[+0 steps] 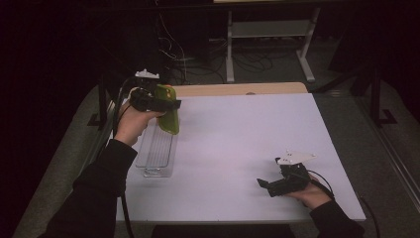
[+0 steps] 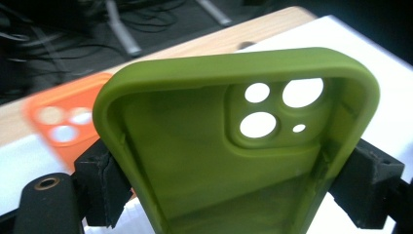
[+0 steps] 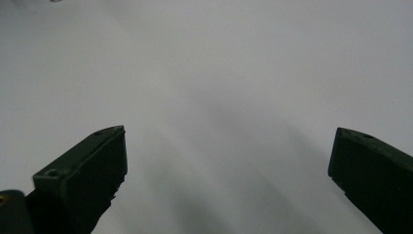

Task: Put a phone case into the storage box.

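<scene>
The left tool grips a green phone case by its two long sides, one black jaw pressing at eight o'clock and the other at four o'clock. The case's hollow inside faces the camera, its camera cut-outs toward one o'clock. Behind it, at nine o'clock, a blurred orange phone case lies on the table.

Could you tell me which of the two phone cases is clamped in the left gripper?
The green phone case: the left gripper clamps its two side edges. The orange phone case sits apart behind it, untouched.
</scene>
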Motion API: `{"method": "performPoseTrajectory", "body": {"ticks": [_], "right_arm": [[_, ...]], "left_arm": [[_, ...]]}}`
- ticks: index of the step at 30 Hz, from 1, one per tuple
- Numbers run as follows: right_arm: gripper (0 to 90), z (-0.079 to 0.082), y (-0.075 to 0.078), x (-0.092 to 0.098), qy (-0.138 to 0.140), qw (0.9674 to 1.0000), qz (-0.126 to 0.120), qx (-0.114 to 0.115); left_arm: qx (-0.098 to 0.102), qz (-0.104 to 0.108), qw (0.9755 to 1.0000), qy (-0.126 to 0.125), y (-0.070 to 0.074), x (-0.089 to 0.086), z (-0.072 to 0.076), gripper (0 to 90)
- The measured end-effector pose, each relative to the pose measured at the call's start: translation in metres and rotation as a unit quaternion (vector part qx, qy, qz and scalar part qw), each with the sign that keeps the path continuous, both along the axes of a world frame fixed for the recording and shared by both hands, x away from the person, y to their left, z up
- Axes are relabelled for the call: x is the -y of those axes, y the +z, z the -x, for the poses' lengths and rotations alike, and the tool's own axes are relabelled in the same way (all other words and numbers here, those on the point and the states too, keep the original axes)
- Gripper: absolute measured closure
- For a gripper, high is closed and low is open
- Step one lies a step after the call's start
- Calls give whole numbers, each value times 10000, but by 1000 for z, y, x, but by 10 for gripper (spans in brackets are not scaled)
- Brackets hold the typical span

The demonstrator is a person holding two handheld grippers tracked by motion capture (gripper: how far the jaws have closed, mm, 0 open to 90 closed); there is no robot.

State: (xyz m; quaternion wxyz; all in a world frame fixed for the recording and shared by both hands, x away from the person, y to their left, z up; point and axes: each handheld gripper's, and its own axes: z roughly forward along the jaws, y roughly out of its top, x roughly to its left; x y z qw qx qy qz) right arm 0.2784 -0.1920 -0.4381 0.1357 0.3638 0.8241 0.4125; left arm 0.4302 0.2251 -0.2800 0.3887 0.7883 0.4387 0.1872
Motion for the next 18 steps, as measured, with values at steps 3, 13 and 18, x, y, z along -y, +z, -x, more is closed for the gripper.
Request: {"method": "performPoseTrajectory", "body": {"ticks": [3,13,18], "right_arm": [[0,0,1,1,-36,10000,-21,20],[0,0,2,2,-78,10000,-24,44],[0,0,2,3,-61,9999,-39,72]], "left_arm": [[8,-66,9996,288,1,-4,-7,144],[-99,-224,9929,1163,-11,-12,-36,143],[-184,-254,9889,1450,-21,-10,-48,143]]}}
